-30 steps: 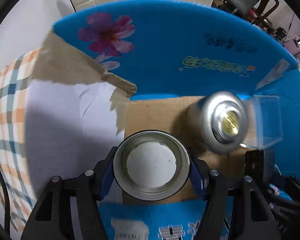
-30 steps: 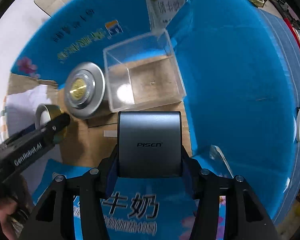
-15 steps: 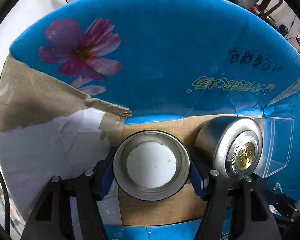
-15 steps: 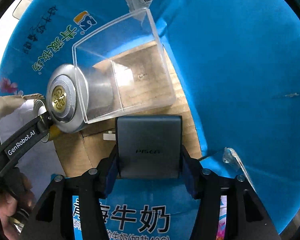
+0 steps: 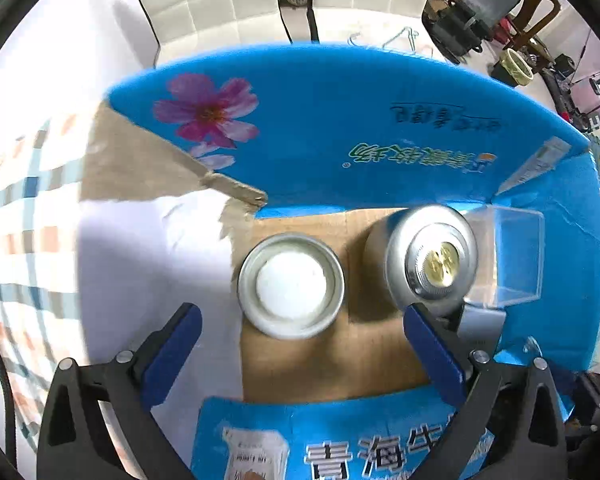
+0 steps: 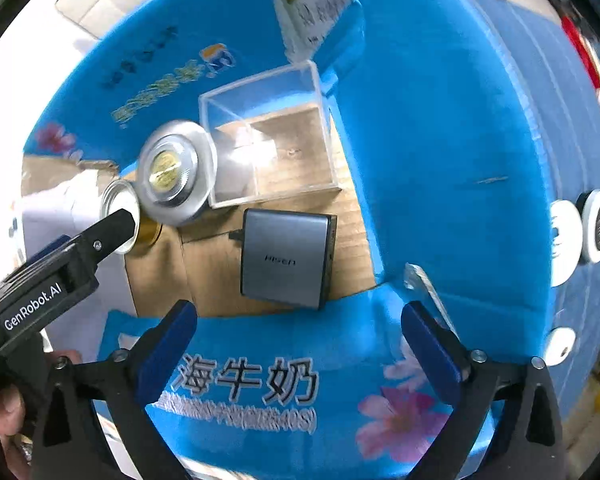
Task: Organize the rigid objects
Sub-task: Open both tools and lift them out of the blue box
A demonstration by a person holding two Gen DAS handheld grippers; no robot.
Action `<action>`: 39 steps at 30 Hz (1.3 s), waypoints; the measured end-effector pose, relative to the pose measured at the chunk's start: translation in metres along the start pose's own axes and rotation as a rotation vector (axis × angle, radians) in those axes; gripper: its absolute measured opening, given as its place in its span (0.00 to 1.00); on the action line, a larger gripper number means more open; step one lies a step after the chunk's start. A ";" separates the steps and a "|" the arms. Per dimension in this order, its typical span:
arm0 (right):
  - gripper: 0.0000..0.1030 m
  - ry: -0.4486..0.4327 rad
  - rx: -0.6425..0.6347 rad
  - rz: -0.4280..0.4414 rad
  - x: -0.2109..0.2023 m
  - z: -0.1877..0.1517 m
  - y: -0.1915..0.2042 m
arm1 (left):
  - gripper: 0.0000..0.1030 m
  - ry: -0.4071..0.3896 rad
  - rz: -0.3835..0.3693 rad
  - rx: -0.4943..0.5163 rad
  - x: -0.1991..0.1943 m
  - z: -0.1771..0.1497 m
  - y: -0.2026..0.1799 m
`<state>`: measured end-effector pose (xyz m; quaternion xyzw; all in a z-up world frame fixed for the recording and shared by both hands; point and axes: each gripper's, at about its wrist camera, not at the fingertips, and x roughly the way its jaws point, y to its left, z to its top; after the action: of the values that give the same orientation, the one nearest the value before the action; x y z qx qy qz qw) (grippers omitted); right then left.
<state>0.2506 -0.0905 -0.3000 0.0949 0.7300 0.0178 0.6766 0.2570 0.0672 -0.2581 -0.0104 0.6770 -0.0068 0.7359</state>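
Observation:
A small round tin (image 5: 291,286) with a white top stands on the cardboard floor of the blue milk carton box (image 5: 340,128). My left gripper (image 5: 300,340) is open just behind it, empty. A silver canister (image 5: 432,260) with a gold emblem stands to its right, next to a clear plastic box (image 5: 512,256). In the right wrist view a grey PISEN charger (image 6: 284,258) lies flat on the box floor, in front of the clear box (image 6: 268,148) and the canister (image 6: 176,172). My right gripper (image 6: 298,340) is open above the box's near wall, empty.
The box's left side is torn cardboard (image 5: 140,168) over white paper and a checked cloth (image 5: 16,240). The left gripper's finger (image 6: 100,236) shows at the left of the right wrist view. White round objects (image 6: 596,226) lie outside the right wall.
Both grippers opened and drew back. The tin left the left jaws and stands on the box floor; the charger left the right jaws and lies flat there.

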 end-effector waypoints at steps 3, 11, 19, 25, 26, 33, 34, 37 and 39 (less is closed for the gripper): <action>1.00 -0.035 -0.056 -0.027 -0.014 -0.009 0.012 | 1.00 -0.027 0.013 -0.008 -0.020 -0.024 -0.006; 1.00 -0.151 -0.202 -0.061 -0.073 -0.044 0.036 | 1.00 -0.141 0.037 -0.046 -0.083 -0.061 0.024; 1.00 -0.239 -0.258 -0.012 -0.138 -0.082 0.030 | 1.00 -0.265 0.048 -0.045 -0.150 -0.079 0.025; 1.00 -0.318 -0.292 0.011 -0.192 -0.112 0.026 | 1.00 -0.346 0.056 -0.044 -0.194 -0.095 0.017; 1.00 -0.328 -0.295 0.014 -0.201 -0.117 0.024 | 1.00 -0.357 0.057 -0.041 -0.203 -0.099 0.014; 1.00 -0.377 -0.305 0.062 -0.244 -0.141 0.007 | 1.00 -0.412 0.046 -0.044 -0.236 -0.117 -0.002; 1.00 -0.381 -0.305 0.066 -0.247 -0.144 0.004 | 1.00 -0.419 0.044 -0.045 -0.240 -0.119 -0.005; 1.00 -0.383 -0.291 0.083 -0.253 -0.147 -0.008 | 1.00 -0.428 0.037 -0.045 -0.247 -0.124 -0.014; 1.00 -0.386 -0.274 0.087 -0.256 -0.149 -0.019 | 1.00 -0.432 0.031 -0.040 -0.250 -0.126 -0.021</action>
<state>0.1181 -0.1356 -0.0389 0.0354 0.5731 0.1274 0.8088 0.1110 0.0513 -0.0191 -0.0157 0.5036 0.0203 0.8636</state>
